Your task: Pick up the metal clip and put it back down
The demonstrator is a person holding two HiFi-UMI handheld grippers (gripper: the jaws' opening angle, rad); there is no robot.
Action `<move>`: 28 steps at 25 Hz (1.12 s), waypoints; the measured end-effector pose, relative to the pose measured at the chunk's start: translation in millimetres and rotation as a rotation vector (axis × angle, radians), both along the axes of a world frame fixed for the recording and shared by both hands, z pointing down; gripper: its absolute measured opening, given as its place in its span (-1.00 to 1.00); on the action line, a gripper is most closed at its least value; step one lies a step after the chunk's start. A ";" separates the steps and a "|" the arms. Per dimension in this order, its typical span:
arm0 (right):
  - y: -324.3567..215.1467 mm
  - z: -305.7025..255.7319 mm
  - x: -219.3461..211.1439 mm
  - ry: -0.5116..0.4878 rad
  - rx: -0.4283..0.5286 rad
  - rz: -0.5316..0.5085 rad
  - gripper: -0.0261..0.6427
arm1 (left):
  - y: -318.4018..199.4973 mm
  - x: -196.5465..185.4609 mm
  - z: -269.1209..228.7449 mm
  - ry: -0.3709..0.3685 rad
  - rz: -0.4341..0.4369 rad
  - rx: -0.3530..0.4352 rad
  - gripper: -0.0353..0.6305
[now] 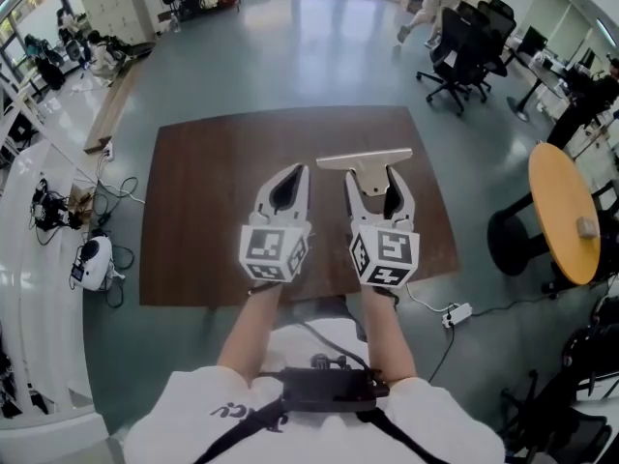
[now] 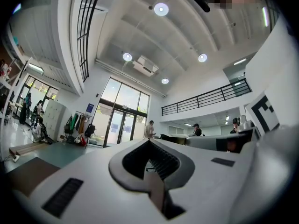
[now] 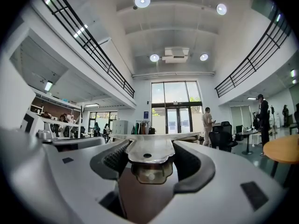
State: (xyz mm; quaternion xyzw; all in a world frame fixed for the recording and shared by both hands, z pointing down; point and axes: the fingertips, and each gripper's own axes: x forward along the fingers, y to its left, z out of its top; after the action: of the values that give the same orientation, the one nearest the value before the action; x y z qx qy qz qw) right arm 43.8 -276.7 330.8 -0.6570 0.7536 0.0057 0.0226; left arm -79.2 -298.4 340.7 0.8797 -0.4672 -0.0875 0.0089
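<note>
The metal clip (image 1: 365, 159) is a silver T-shaped piece with a wide flat bar at its far end. Its narrow handle sits between the jaws of my right gripper (image 1: 375, 177), which is shut on it and holds it up over the brown table (image 1: 193, 211). In the right gripper view the clip (image 3: 149, 150) lies flat between the pads (image 3: 114, 160), with the hall beyond it. My left gripper (image 1: 303, 170) hangs beside it on the left, shut and holding nothing. In the left gripper view its tips (image 2: 150, 141) meet.
Black office chairs (image 1: 464, 51) stand beyond the table at the far right. A round yellow table (image 1: 561, 211) is at the right. A power strip (image 1: 456, 313) with its cable lies on the floor by the table's near right corner. A white device (image 1: 92, 264) sits on the floor at the left.
</note>
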 end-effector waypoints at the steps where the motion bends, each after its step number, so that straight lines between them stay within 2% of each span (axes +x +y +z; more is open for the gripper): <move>1: -1.1 0.7 4.2 0.000 -0.001 0.006 -0.02 | -1.9 2.0 0.6 0.013 0.000 -0.001 -0.86; 8: -9.9 16.0 41.5 -0.012 -0.033 0.071 -0.02 | -16.5 28.7 14.6 0.016 0.033 -0.021 -0.86; 16: -36.0 53.1 84.8 -0.018 -0.134 0.108 -0.02 | -41.6 73.4 33.7 0.017 0.112 -0.044 -0.86; 22: -66.7 77.9 117.4 -0.025 -0.194 0.131 -0.02 | -73.3 103.1 51.9 0.007 0.125 -0.089 -0.86; 28: -106.5 110.8 147.9 -0.043 -0.263 0.106 -0.02 | -109.3 133.0 79.6 -0.018 0.125 -0.150 -0.86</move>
State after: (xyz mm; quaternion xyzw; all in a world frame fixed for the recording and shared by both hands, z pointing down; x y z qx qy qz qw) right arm 191.7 -383.2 441.6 -0.6932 0.7113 -0.1057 -0.0479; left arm 53.8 -407.7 420.3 0.9048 -0.4168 -0.0436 0.0761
